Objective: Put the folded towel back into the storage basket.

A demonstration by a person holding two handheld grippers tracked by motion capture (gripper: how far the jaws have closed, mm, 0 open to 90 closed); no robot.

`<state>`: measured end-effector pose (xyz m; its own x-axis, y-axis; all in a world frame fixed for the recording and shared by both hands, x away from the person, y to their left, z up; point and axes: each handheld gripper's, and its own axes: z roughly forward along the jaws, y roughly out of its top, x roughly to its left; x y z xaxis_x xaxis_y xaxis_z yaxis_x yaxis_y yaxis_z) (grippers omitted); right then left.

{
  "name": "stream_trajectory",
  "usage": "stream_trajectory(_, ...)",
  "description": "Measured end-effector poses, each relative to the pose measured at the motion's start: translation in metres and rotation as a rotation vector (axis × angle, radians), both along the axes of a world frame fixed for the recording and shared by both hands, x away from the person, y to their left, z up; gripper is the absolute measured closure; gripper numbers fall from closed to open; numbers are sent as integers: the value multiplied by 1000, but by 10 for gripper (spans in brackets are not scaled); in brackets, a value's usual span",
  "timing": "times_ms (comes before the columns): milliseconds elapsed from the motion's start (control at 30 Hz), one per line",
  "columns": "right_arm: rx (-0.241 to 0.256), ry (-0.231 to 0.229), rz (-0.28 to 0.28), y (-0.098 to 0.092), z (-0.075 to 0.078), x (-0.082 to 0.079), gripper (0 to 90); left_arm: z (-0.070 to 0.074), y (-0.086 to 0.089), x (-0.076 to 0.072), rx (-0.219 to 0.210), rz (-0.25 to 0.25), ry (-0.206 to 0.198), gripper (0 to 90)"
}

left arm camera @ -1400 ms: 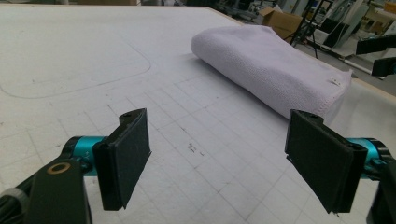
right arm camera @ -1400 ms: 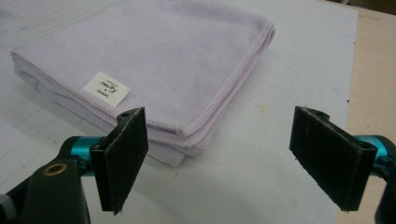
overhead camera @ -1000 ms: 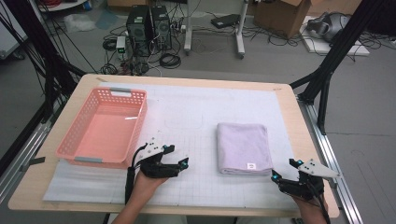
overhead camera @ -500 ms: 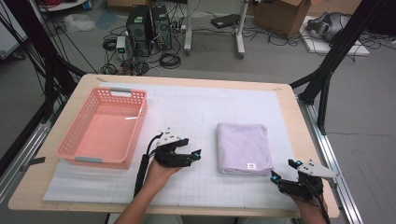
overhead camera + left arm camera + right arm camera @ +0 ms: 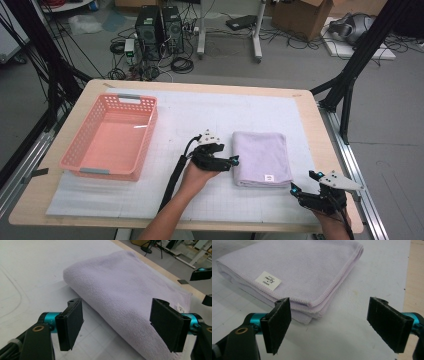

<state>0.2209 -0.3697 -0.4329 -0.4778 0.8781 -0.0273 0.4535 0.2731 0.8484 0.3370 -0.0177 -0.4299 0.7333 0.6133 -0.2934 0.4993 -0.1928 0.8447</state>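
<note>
While both my claws sit spread wide with nothing in them, I judge the step in hand is the approach to the towel (image 5: 262, 157), not the grab. It lies folded flat on the white mat (image 5: 200, 120), right of centre, well apart from the pink basket (image 5: 107, 137) at the left, which has nothing in it. My left gripper (image 5: 234, 161) is low at the towel's left folded edge, just beside it, maybe touching, I cannot tell which from the high view. In the left gripper view the rounded fold (image 5: 120, 315) runs between my jaws, which stand far apart on either side of it. My right gripper (image 5: 299, 184) is near the table's front edge, off the towel's near right corner and clear of it. In the right gripper view that corner (image 5: 312, 312) with its stacked hems lies just ahead of the left jaw, label (image 5: 268, 280) up on top. Next move, my guess: push each claw in so one jaw slides under the stacked layers and the other over, then close on all layers. Left needs to get under the fold; right needs to advance toward the corner first. Risk is pinching just the top layer so it unfolds.
</note>
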Motion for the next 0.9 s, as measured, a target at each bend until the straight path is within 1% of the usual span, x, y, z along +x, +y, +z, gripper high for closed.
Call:
stream_trajectory(100, 5, 1, -1, 0, 0, -1, 187, -6, -10, 4, 25, 8, 37, 277)
stream_trajectory(200, 5, -2, -2, -1, 1, -1, 187, -11, -17, 6, 27, 21, 68, 279)
stream_trajectory(233, 4, -1, -1, -1, 0, -1, 187, -12, -19, 6, 34, 20, 74, 280)
stream_trajectory(367, 6, 0, -3, -2, 0, -1, 187, -16, -25, 7, 39, 20, 115, 296)
stream_trajectory(433, 6, 2, -3, -2, 0, -1, 187, -18, -26, 8, 37, 7, 133, 322)
stream_trajectory(467, 6, -3, -3, -3, 0, -1, 187, -19, -26, 8, 36, 0, 147, 346)
stream_trajectory(533, 5, 0, -3, -3, 0, -1, 187, -20, -26, 9, 22, -11, 184, 406)
stream_trajectory(567, 4, 0, -2, -3, 0, -2, 187, -20, -26, 9, 15, -11, 195, 434)
stream_trajectory(633, 5, 1, -2, -3, 0, -2, 187, -20, -25, 9, 16, -26, 201, 500)
stream_trajectory(667, 5, -3, -1, -3, 0, -2, 187, -20, -24, 9, 15, -27, 205, 550)
stream_trajectory(700, 6, 1, -5, -3, 0, -2, 187, -20, -23, 9, 0, -23, 211, 606)
stream_trajectory(767, 5, -2, -4, -4, 0, -2, 187, -20, -20, 10, -19, -25, 218, 706)
stream_trajectory(800, 5, -1, -5, -4, 0, -2, 187, -20, -19, 10, -22, -26, 224, 725)
stream_trajectory(900, 6, 0, -6, -4, 0, -3, 188, -21, -15, 8, -34, -24, 210, 755)
